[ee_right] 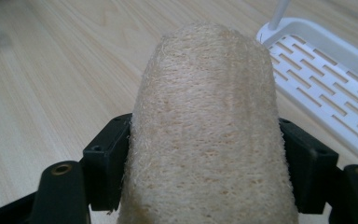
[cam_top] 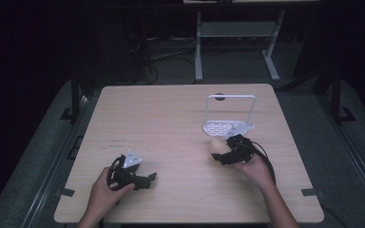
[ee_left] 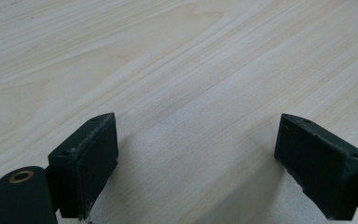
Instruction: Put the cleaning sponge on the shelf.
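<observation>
A beige loofah sponge [ee_right: 205, 130] is clamped between the two black jaws of my right gripper [ee_right: 205, 172], which is shut on it. In the high view the loofah sponge [cam_top: 216, 147] pokes out left of my right gripper [cam_top: 224, 154], just in front of a white slotted rack [cam_top: 228, 127]. The rack's white tray [ee_right: 326, 79] lies close at the upper right in the right gripper view. My left gripper [cam_top: 148, 179] rests low over the table's front left, held by a hand. Its jaws stand wide apart over bare wood, so my left gripper [ee_left: 196, 163] is open with nothing in it.
The pale wooden table [cam_top: 161, 118] carries the rack with its tall white wire handle [cam_top: 231, 97] at centre right. Beyond the table's far edge stand a grey desk frame [cam_top: 237, 33] and floor cables [cam_top: 147, 57]. Dark floor surrounds the table.
</observation>
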Tool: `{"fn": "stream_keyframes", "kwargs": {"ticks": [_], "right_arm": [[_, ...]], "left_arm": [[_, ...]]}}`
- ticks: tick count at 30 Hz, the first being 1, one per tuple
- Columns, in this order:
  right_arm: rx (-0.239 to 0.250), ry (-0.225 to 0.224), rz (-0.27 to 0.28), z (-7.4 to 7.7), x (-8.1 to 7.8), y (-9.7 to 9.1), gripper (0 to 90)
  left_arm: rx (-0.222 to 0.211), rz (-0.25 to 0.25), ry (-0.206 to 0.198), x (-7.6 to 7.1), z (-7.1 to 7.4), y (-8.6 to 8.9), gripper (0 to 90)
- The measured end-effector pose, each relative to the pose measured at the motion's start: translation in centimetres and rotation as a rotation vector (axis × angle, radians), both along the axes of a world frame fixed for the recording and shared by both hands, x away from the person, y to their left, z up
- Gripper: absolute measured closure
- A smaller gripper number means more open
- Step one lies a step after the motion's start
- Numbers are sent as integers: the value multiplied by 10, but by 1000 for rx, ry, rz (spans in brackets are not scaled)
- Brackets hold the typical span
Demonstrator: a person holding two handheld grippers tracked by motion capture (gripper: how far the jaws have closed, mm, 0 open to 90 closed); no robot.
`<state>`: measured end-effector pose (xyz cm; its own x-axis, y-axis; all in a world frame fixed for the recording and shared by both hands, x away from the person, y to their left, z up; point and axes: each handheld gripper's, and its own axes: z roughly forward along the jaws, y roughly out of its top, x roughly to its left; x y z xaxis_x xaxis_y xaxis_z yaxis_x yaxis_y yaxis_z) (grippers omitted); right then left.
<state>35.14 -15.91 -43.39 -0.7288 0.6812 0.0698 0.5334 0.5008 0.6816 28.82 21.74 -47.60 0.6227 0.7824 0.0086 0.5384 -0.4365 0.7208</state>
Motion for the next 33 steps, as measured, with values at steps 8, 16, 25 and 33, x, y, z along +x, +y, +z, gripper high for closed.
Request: {"fn": "stream_keyframes", "kwargs": {"ticks": [8,16,25,33], "right_arm": [[2,-10,-5,4,3,-3,275],[0,-26,-13,14,8,-7,275],[3,-30,-26,17,14,-9,275],[1,-29,-41,18,21,-9,275]], "left_arm": [[0,0,0,0,0,0,128],[0,0,0,0,0,0,128],[0,0,0,0,0,0,128],[0,0,0,0,0,0,128]]}}
